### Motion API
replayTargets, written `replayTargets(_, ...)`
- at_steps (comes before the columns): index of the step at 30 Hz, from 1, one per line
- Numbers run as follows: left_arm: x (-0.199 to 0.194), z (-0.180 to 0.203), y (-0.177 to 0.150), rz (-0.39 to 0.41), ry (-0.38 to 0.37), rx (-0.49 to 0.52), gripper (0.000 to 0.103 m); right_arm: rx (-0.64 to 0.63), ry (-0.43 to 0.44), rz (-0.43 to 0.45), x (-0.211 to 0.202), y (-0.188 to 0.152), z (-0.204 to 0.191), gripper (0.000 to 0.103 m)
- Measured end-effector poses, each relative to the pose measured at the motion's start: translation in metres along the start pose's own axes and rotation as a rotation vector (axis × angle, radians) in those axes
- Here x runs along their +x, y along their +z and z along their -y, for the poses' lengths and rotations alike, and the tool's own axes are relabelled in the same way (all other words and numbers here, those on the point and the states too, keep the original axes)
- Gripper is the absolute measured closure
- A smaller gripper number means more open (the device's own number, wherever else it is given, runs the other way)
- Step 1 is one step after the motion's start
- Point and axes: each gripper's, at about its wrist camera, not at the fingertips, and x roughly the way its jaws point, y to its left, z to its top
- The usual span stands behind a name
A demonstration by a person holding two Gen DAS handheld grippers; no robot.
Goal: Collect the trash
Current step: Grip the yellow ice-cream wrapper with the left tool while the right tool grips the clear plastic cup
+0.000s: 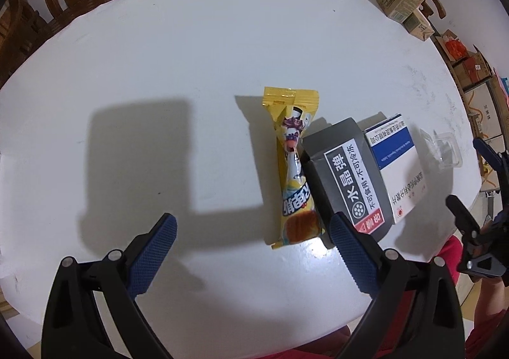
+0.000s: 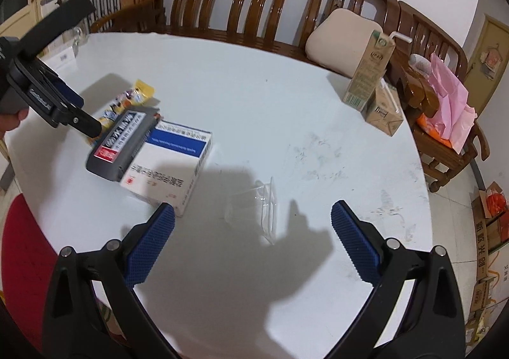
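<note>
Only our left gripper view shows the whole yellow snack wrapper; both grippers gape over the white table, right gripper around a clear plastic cup

The worktop is smooth, matt white, scuffed with grey marks on one side. The wrapper is glossy yellow film, crimped at its end. The grey box and the white box look like smooth card, as do the two beige cartons. The cup is clear, thin plastic. Both tongs are matt black plastic with blue knurled pads and bright metal pins. The bench is glossy brown wood; its cushion is matt cloth.
</note>
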Motion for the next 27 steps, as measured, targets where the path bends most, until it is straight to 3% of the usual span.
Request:
replayTargets(3,0.005,0.003,0.002,-0.008,0.017,0.01,0.02,-0.002,-0.001,-0.005,0.011,-0.001,-0.001,0.007)
replayTargets(6,0.01,0.004,0.004,-0.02,0.017,0.016,0.023,-0.002,-0.005,0.0,0.021,-0.002,-0.002,0.007)
replayTargets(10,0.013,0.007,0.007,-0.016,0.049,0.028,0.024,0.017,0.001,-0.012,0.033,-0.004,0.003,0.021)
replayTargets(13,0.012,0.008,0.007,-0.01,0.053,0.036,0.026,0.043,0.015,-0.017,0.039,-0.006,0.009,0.024)
replayTargets(17,0.011,0.021,0.014,0.001,0.081,0.066,0.043,0.057,0.031,-0.01,0.038,-0.007,0.013,0.037)
replayTargets(20,0.009,0.023,0.018,-0.004,0.083,0.065,0.056,0.059,0.055,-0.009,0.037,-0.007,0.013,0.051)
replayTargets(21,0.008,0.024,0.02,-0.003,0.083,0.06,0.063,0.059,0.06,-0.008,0.036,-0.007,0.012,0.06)
replayTargets(27,0.005,0.026,0.027,0.0,0.061,0.032,0.084,0.053,0.046,0.0,0.034,-0.007,0.009,0.067)
